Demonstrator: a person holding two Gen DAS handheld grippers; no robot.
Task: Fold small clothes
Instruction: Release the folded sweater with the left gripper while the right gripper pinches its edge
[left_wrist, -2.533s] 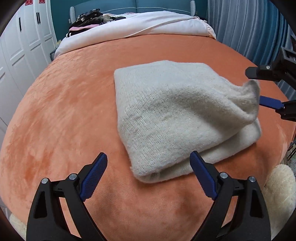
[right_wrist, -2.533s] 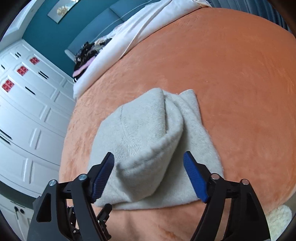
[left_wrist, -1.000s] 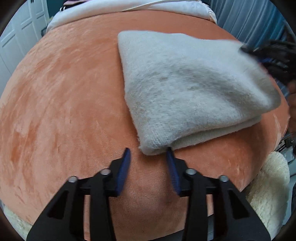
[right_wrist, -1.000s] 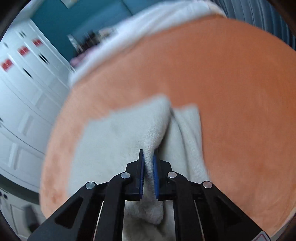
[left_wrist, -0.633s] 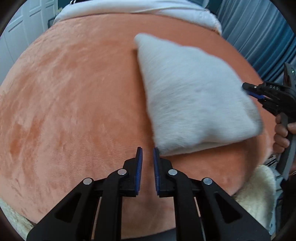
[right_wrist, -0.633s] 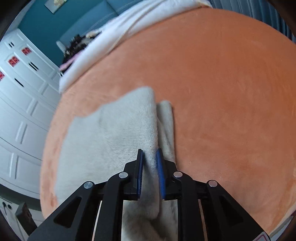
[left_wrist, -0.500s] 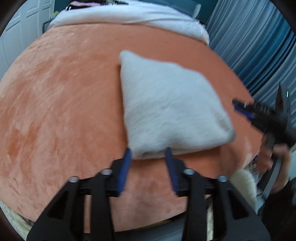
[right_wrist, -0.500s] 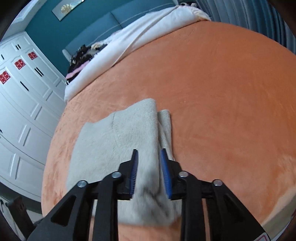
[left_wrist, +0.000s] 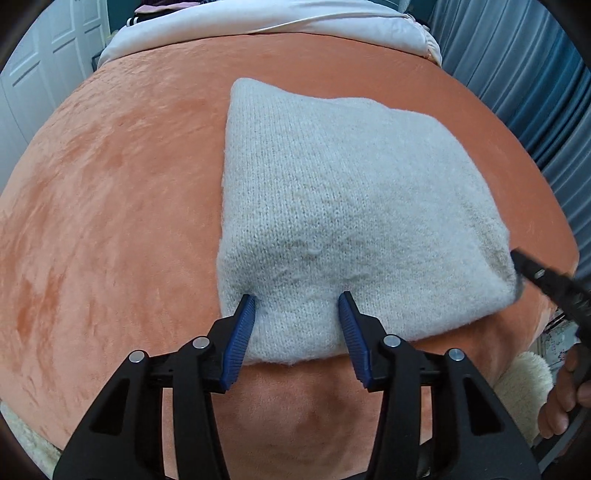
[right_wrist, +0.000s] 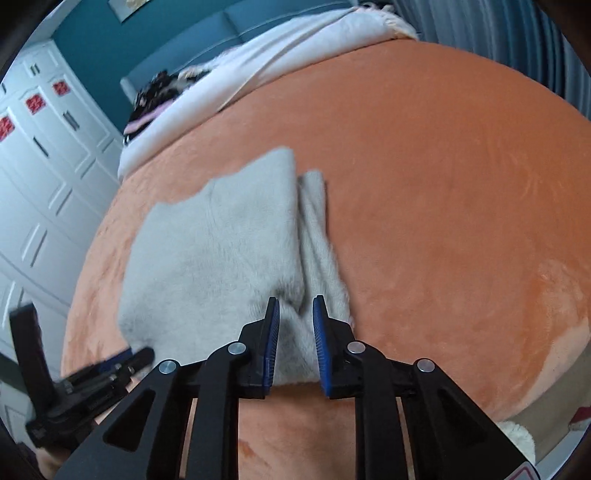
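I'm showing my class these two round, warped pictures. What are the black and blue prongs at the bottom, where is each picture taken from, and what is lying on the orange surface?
No robot here: a person holds a hand tool with a two-finger claw in each hand. Each claw carries a wide-angle camera looking along its fingers, which bends the picture.

One view is from the left claw, the other from the right claw. Each claw also shows at the edge of the other's picture.

On the orange blanket lies a folded grey knitted garment. Behind it are a white duvet and a white wardrobe.

Both claws are open, their blue pads either side of the garment's near edge. Nothing is clamped.
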